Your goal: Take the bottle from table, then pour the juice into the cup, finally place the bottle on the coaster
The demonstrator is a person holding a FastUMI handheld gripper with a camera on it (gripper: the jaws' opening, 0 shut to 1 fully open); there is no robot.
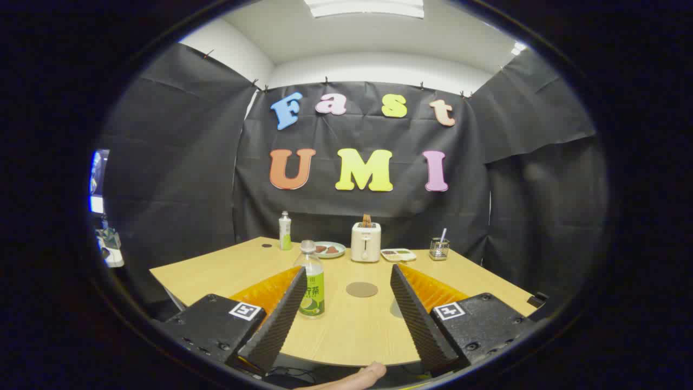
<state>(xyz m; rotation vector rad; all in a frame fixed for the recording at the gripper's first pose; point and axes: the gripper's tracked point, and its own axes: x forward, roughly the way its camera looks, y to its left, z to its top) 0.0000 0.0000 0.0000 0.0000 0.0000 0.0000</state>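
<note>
A pale wooden table [238, 271] with a smooth top and rounded near edge is seen ahead of the gripper [349, 273]. Its two fingers [281, 317] are spread wide apart, nothing being held between them; their inner faces are ribbed (a fine sawtooth texture), and the wedge-shaped bodies behind are corrugated.

The bottle [311, 281] is stood upright on the table, its long axis vertical and its cap at the top. It is clear plastic, cylindrical with a narrowed neck, wrapped low down in a green label, and it is found just beside the tip of the left finger, partly overlapped by it. The contents cannot be made out.

A flat, round, brown coaster [361, 289] is laid on the table between the fingers and a little beyond their tips, apart from the bottle.

Further back, a second bottle [285, 231], a plate [331, 249], a boxy cream toaster [366, 242], a shallow tray [398, 254] and a wire holder [439, 248] are ranged along the far side. A fingertip [373, 371] is seen below the table edge.
</note>
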